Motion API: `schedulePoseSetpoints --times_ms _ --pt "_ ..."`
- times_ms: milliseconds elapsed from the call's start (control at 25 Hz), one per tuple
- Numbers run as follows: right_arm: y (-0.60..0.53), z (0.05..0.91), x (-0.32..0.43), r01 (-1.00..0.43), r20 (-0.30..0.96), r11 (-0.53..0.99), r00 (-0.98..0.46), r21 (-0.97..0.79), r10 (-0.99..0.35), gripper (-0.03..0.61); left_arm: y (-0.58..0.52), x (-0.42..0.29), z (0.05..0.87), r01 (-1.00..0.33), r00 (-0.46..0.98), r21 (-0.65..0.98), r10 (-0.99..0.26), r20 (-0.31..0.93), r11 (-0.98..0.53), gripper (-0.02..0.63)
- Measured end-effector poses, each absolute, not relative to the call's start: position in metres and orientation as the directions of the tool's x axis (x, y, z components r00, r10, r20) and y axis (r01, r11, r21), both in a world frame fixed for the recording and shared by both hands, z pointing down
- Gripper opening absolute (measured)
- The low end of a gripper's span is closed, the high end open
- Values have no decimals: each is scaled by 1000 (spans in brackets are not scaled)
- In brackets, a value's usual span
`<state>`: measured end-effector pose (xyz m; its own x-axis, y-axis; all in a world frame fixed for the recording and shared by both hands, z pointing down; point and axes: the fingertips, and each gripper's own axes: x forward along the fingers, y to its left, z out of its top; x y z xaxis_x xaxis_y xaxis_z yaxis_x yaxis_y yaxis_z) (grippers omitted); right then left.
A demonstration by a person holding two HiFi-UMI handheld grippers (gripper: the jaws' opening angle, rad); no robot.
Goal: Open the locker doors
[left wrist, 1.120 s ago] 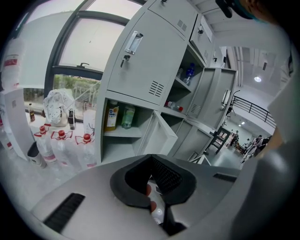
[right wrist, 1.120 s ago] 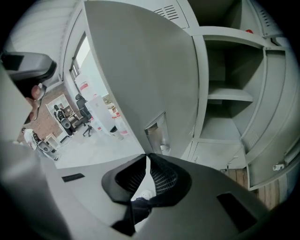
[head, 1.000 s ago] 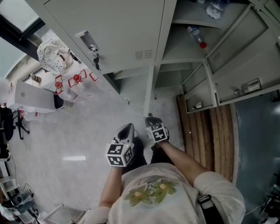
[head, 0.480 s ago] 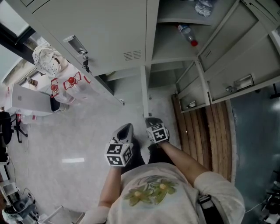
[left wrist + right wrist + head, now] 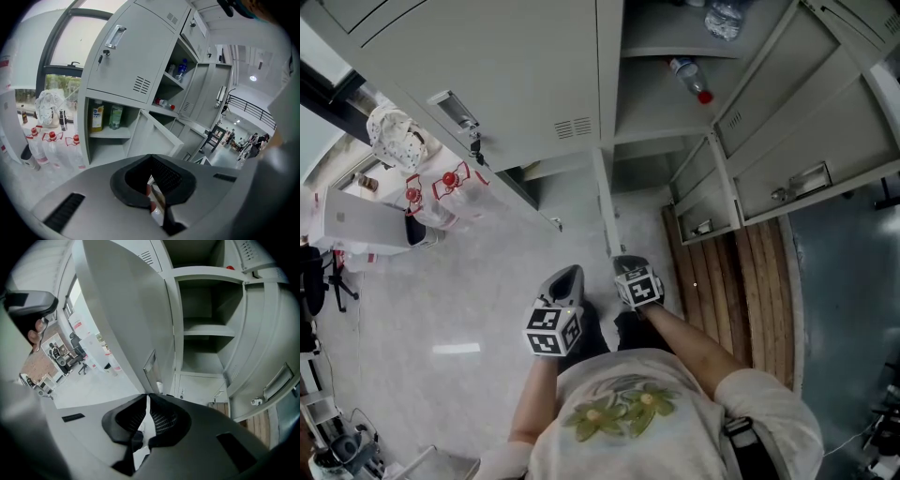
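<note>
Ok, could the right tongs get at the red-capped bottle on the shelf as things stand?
Probably yes. The bottle lies on a shelf in an open compartment, with nothing before it. The right tongs sit lower, shut and empty, so they'd need raising and opening.

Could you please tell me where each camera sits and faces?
Head view: on the person's head, looking steeply down at the lockers; shows both forearms, the left tool and right tool.
Left gripper view: on the left tool, facing the open locker shelves; its own jaws show below.
Right gripper view: on the right tool, facing an open door and inner shelves; its jaws show below.
Shared: head and left gripper views both show the red-capped bottle on a shelf.
</note>
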<state>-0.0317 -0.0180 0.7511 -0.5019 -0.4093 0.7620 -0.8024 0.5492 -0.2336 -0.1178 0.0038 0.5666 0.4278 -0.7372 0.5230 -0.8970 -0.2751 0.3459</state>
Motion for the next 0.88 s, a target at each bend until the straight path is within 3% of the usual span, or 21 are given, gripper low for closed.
schedulePoseSetpoints --times_ms 440,880 --pt "-6 707 -18 -772 688 541 -592 -335 -420 43 -8 -108 548 -885 460 335 -721 518 -324 29" --pt "10 585 -42 -601 397 573 -799 -557 -452 37 -9 -103 536 -879 476 312 -715 512 -362 29"
